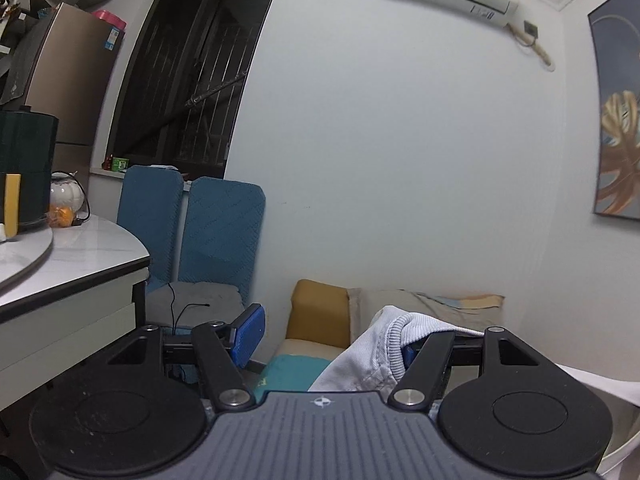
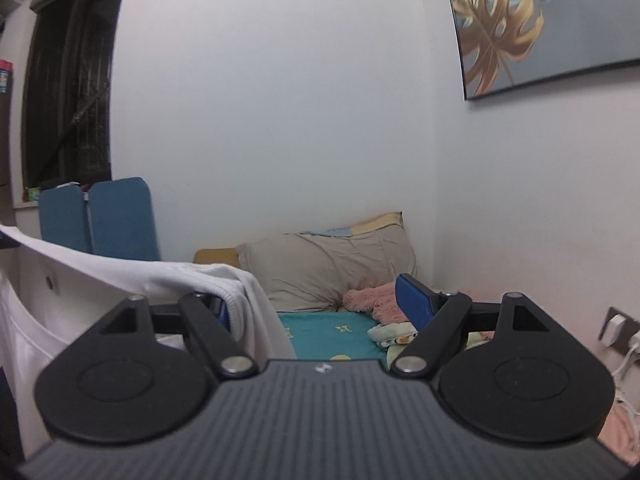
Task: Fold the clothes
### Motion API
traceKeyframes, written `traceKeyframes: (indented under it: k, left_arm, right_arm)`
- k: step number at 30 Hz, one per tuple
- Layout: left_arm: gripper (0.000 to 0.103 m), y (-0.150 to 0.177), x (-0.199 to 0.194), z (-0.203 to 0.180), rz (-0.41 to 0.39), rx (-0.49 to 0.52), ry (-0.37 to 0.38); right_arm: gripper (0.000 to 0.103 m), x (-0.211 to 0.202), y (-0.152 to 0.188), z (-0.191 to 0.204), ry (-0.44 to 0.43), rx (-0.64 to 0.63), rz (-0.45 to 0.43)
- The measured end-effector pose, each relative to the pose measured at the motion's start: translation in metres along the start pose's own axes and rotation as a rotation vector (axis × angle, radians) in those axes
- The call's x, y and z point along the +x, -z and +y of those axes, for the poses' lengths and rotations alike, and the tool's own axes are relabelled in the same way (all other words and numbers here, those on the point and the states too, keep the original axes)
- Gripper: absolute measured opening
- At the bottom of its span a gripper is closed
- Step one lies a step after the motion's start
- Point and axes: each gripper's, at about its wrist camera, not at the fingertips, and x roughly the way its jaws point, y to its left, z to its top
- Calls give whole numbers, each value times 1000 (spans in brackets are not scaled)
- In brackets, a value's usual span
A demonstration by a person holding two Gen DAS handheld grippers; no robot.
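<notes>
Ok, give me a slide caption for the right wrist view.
White garment draped over the right gripper's inner finger, jaws wide apart, facing a beige pillow.

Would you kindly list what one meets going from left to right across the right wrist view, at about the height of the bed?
Draped white garment → blue padded chair backs → beige pillow → fluffy pink cloth → white wall plugs.

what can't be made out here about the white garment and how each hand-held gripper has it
- Left wrist view: white garment covers the left hand-held gripper's right finger, hiding any contact.
- Right wrist view: the garment hides the right hand-held gripper's left finger.
- Both views: garment cut off by frame edges and gripper bodies; its type and full shape are unclear.
</notes>
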Motion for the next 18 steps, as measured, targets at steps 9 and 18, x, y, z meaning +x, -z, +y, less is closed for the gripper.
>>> traceKeyframes:
  k: [9, 18]
  left_arm:
    - [74, 123, 258, -21, 145, 32, -21]
    - [78, 291, 435, -19, 504, 144, 31]
  right_arm:
    - [79, 226, 104, 1, 84, 6, 98]
    - [79, 397, 247, -13, 65, -18, 426]
